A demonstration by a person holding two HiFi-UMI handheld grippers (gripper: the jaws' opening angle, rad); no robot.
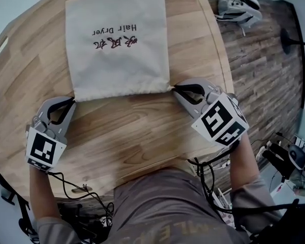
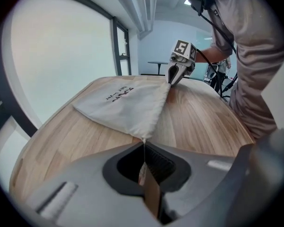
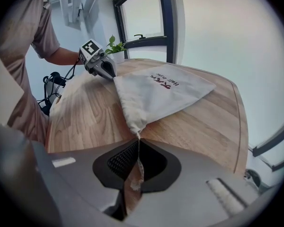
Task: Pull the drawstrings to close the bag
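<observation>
The wooden table [image 1: 132, 136] fills most of the head view, its rounded near edge just in front of the person. A cream cloth bag [image 1: 117, 50] lies flat on the far half of the surface, roughly midway between the left and right edges. Its closed bottom points to the far edge and its mouth hem runs across the middle of the surface, facing the person. The hem is a little puckered at both ends.

The left gripper [image 1: 70, 101] rests with its tips at the bag's near left corner, well in from the table's left edge. Its jaws are pressed together on the left drawstring [image 2: 144, 151], which runs thin and straight from the corner of the hem in between the tips, its end showing in the hollow behind them.

The right gripper [image 1: 176, 88] sits at the bag's near right corner, close to the table's right edge. It pinches the right drawstring [image 3: 138, 156] in the same way, the frayed end hanging loose behind its closed tips.

On the bag's upper face is a small print [image 1: 115, 37] of red characters with the words "Hair Dryer", upside down as seen from the person's side.

A small potted plant [image 3: 114, 44] stands by the window beyond the table's far edge.
</observation>
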